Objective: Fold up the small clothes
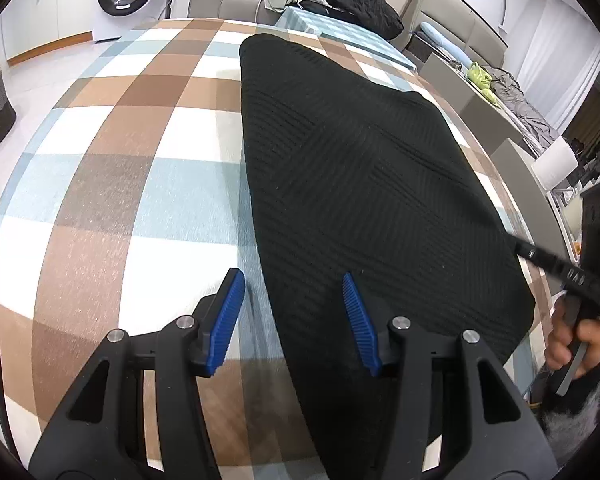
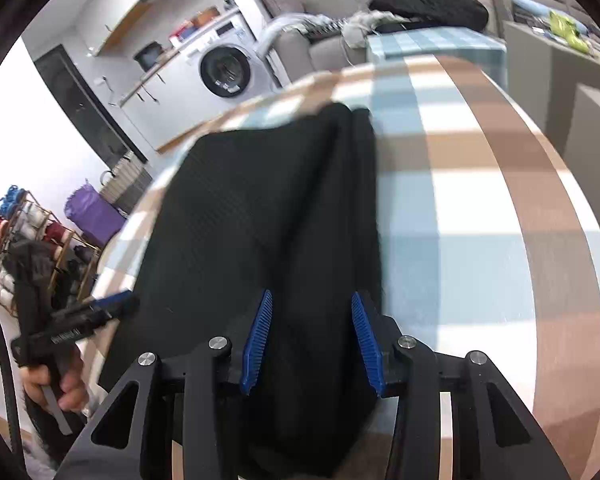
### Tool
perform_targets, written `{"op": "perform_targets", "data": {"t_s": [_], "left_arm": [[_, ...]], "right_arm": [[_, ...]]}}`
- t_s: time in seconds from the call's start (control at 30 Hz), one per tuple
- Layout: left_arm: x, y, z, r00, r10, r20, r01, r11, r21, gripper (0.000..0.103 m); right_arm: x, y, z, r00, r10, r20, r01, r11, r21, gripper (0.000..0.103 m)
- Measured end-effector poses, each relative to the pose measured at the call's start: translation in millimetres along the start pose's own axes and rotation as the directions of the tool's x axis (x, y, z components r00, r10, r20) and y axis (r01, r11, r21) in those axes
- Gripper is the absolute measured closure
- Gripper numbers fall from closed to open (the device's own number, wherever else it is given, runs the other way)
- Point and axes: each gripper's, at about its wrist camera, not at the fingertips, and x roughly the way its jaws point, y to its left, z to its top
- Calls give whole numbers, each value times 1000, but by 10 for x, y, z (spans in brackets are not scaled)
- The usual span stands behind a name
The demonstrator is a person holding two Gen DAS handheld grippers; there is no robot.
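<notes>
Mid-fold, black knit garment (image 1: 364,184) lies flat on checked desk (image 1: 112,184); left tongs (image 1: 296,320) and right tongs (image 2: 312,340) both released over near edge, next regrip near hem, fold far

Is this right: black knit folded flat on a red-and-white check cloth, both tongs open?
Not quite. The cloth is brown, blue and white check, not red-and-white, as the left wrist view shows. The black knit lies folded flat, and the left tongs and right tongs are open.
</notes>
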Motion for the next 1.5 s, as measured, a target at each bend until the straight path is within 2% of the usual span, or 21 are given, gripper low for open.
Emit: {"op": "perform_targets", "data": {"t_s": [0.1, 0.13, 0.17, 0.23, 0.37, 0.63, 0.93, 1.13, 1.4, 1.5], "left_arm": [[29, -18, 32, 1000, -4, 7, 4, 1000, 11, 60], [56, -24, 49, 1000, -7, 9, 7, 1000, 17, 71], [60, -32, 56, 1000, -3, 13, 2, 1000, 20, 75], [89, -36, 96, 1000, 6, 19, -6, 1000, 27, 78], [164, -29, 202, 1000, 19, 23, -20, 999, 37, 79], [378, 46, 576, 998, 55, 31, -56, 998, 34, 79], [623, 154, 992, 998, 62, 28, -63, 997, 34, 79], [616, 153, 987, 997, 73, 39, -75, 996, 44, 79], [395, 114, 804, 996, 66, 61, -70, 996, 60, 78], [252, 63, 682, 995, 47, 87, -53, 996, 72, 71]], "right_arm": [[48, -25, -43, 1000, -7, 0, 7, 1000, -1, 61], [46, -35, -46, 1000, -10, 2, 10, 1000, -7, 63], [58, -18, -51, 1000, -16, -3, 16, 1000, -17, 74], [102, -2, -71, 1000, -4, -15, 4, 1000, -19, 82], [154, 43, -70, 1000, -2, -11, 2, 1000, -31, 88], [282, 160, 26, 1000, -9, -11, 9, 999, -31, 88], [505, 225, 336, 999, -52, 4, 52, 999, -8, 88], [482, 243, 337, 999, -51, 8, 51, 999, 0, 87], [306, 246, 300, 995, -84, 53, 85, 996, -22, 78], [211, 231, 274, 993, -87, 74, 89, 996, -25, 71]]}}
